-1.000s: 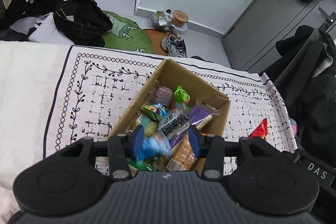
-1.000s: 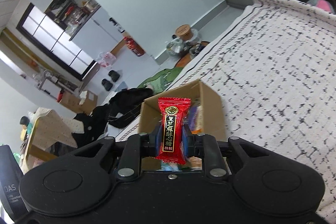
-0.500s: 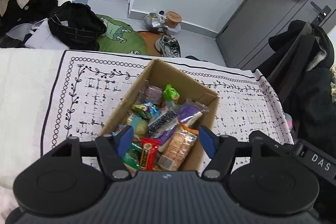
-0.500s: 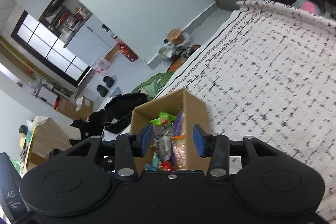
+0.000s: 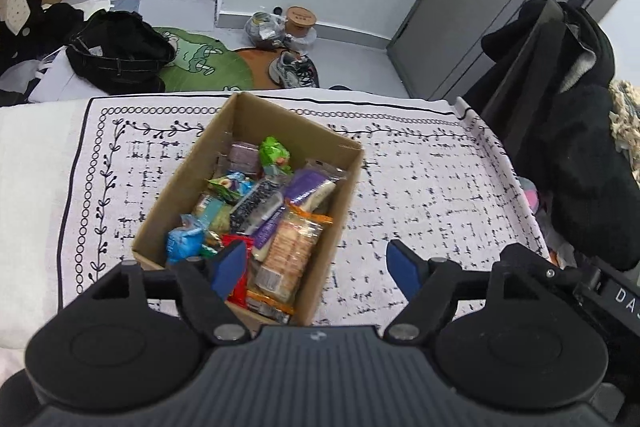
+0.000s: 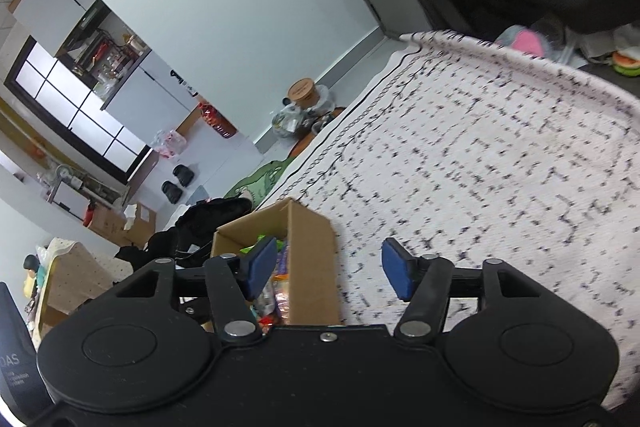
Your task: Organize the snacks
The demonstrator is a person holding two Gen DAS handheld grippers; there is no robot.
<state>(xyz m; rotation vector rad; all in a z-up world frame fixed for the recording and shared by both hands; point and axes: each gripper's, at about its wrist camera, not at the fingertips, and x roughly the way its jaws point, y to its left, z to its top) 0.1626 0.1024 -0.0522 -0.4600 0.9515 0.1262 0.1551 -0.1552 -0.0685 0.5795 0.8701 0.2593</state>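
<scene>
A brown cardboard box (image 5: 184, 179) stands on the white patterned cloth (image 5: 420, 187), filled with several wrapped snacks: a blue pack (image 5: 184, 243), a green one (image 5: 274, 155), a purple one (image 5: 308, 187), a cracker pack (image 5: 290, 255), a red candy (image 5: 240, 289). My left gripper (image 5: 316, 265) hangs above the box's near right corner, its jaws opening with nothing held between them. In the right wrist view the same box (image 6: 312, 255) sits low at the left. My right gripper (image 6: 328, 269) is above its right wall, jaws opening and empty.
The cloth ends at a far edge (image 5: 360, 99), with floor clutter beyond: a black bag (image 5: 116, 51), a green mat (image 5: 200, 63), shoes (image 5: 294, 69). Dark coats on a chair (image 5: 560, 115) crowd the right side.
The right gripper let go of the red candy, which now lies in the box. Both grippers widened and drew back and to the right; the left one released the blue pack.
</scene>
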